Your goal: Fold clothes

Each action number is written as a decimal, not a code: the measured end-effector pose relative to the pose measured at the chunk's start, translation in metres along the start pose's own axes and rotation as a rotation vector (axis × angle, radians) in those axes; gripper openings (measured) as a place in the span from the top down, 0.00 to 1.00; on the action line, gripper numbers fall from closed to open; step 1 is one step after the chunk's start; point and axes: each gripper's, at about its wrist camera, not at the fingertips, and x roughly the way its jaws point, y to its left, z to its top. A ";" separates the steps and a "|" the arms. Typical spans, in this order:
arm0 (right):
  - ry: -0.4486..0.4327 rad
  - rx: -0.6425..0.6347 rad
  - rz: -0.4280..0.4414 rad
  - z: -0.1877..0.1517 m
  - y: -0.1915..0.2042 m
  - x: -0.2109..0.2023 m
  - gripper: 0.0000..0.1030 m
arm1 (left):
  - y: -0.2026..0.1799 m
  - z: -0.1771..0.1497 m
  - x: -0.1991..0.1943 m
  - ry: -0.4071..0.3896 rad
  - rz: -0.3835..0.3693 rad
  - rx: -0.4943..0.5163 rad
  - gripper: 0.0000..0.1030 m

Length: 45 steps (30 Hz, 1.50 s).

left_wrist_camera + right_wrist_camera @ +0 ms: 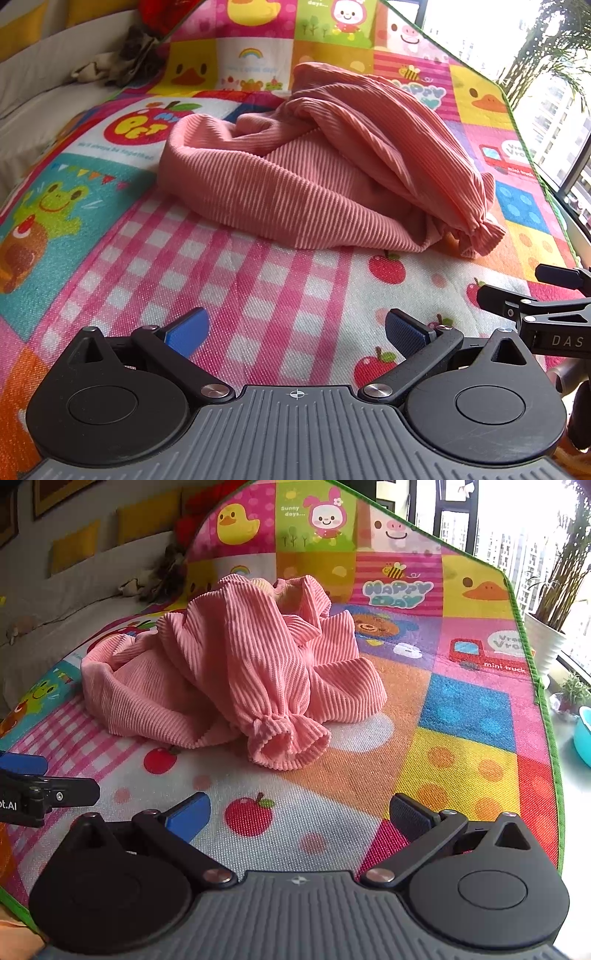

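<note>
A bright cartoon play mat [258, 295] printed with ducks, apples and pink gingham covers the surface, with tall windows to the right and a pale cushioned edge to the left. In the left wrist view, a pink ribbed garment [314, 177] lies in a crumpled heap in the middle of the mat, one gathered cuff [484, 236] trailing toward the right — it is bunched, not flat and not folded. The left gripper [295, 328] hovers low over the gingham patch, well short of the cloth, its blue-padded fingers spread apart and holding nothing; part of the other tool shows at the right edge. In the right wrist view, the same garment [229, 664] sits ahead with a ruffled sleeve end [288, 742] draped forward toward the camera, and a hem or neckline loop open on the left. The right gripper [299, 816] is likewise spread wide and empty above the apple print. Judging from the heap, good folding here would depend on spreading it flat: each tool would best pinch a single layer at a distinct edge — a sleeve end, a hem corner — not a thick bunch, then draw outward evenly so the ribbed fabric lies smooth on the mat.
</note>
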 end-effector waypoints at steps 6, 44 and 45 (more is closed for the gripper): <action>0.002 0.002 -0.001 0.000 0.000 0.000 0.00 | 0.000 0.000 0.000 0.001 -0.002 0.001 0.00; -0.042 -0.046 0.013 0.016 -0.004 -0.007 0.00 | 0.001 0.013 0.001 -0.011 -0.044 0.028 0.00; -0.052 -0.049 0.017 0.019 -0.005 -0.008 0.00 | 0.002 0.021 0.000 -0.030 -0.057 0.029 0.00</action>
